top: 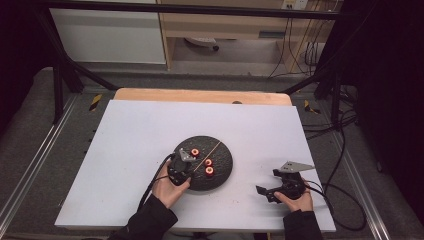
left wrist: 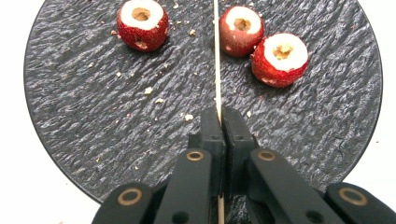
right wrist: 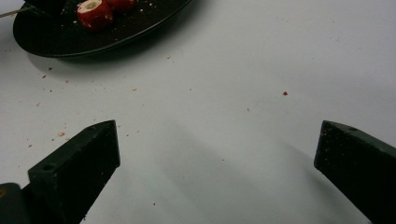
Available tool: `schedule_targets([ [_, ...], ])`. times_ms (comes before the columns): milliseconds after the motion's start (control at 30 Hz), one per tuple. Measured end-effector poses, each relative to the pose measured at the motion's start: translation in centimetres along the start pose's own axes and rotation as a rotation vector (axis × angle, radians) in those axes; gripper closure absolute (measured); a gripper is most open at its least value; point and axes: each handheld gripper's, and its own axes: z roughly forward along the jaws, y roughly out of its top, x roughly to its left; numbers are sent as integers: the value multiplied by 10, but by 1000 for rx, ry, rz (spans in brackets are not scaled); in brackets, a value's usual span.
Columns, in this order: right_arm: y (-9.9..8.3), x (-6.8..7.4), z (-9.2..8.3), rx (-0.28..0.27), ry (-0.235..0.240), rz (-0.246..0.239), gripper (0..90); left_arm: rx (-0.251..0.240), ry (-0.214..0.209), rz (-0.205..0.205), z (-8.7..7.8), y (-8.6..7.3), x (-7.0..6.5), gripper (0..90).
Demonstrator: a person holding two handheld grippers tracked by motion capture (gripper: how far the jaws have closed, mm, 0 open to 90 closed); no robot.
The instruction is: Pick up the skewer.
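Left tongs [left wrist: 218, 116] clamped on skewer [left wrist: 216, 56] lying across plate [left wrist: 70, 116] between fruits [left wrist: 142, 23] — ready for threading; right tongs [right wrist: 215, 154] spread wide, empty, over worktop [right wrist: 261, 56] — on standby.

High view overhead, gripper views close, sharing black plate [top: 222, 150]

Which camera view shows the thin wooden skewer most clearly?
The left gripper view: the thin wooden skewer runs straight up from the shut left gripper, across the black round plate. The high view shows a faint diagonal line; the right gripper view shows its tip.
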Motion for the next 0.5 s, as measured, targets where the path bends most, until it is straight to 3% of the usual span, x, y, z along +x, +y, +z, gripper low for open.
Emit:
schedule_targets([
  [300, 0, 0, -1, 2, -3, 5, 8, -68, -20, -5, -18, -5, 8, 883],
  [500, 0, 0, -1, 6, -7, 11, 8, -115, -65, 4, -30, -14, 17, 883],
])
